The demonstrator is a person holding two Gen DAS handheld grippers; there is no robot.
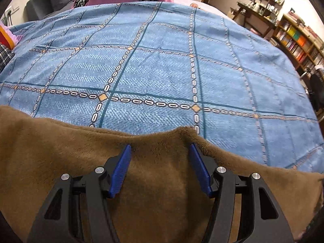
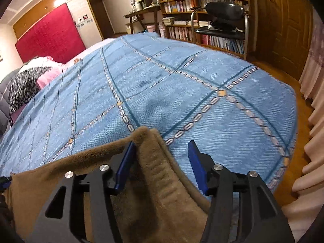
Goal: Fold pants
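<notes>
Left wrist view: the left gripper (image 1: 160,147) has its jaws spread over the brown pants (image 1: 60,151) in the lower frame; the right gripper (image 2: 162,144) is likewise spread around the waistband (image 2: 158,162).

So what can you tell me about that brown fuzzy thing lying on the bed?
The brown pants look like soft plush fleece, lying on the near edge of the blue patterned bedspread. The right wrist view shows a ribbed, elastic-looking band at one end. Both claws are open over them: the left claw straddles the far edge, the right claw the ribbed end.
</notes>
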